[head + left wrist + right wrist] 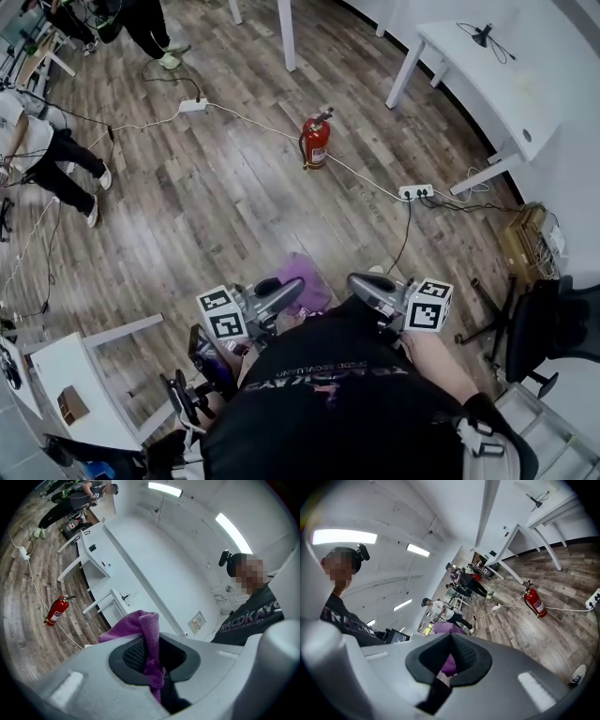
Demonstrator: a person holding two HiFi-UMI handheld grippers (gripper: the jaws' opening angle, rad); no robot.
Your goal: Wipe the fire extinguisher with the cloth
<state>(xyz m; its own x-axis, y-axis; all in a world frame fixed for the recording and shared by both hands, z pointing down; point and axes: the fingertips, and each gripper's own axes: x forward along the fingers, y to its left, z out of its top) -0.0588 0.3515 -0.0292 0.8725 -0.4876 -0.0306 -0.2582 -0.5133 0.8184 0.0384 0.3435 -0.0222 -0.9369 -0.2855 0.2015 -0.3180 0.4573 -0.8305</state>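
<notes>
A red fire extinguisher (315, 141) stands upright on the wood floor, well ahead of both grippers. It also shows as the extinguisher (57, 611) at the left of the left gripper view and the extinguisher (534, 602) at the right of the right gripper view. My left gripper (298, 286) is shut on a purple cloth (305, 279). In its own view the cloth (151, 639) is pinched between the pads and flops over the left jaw. My right gripper (354, 279) is close beside it. Its jaws (451, 641) stand slightly apart with nothing between them, and the cloth (443, 629) shows beyond.
White desks (497, 84) line the right wall. Two power strips (415, 191) (192, 105) and their cables cross the floor near the extinguisher. A seated person (56, 159) is at the left, an office chair (553, 323) at the right, and a small white table (84, 370) at lower left.
</notes>
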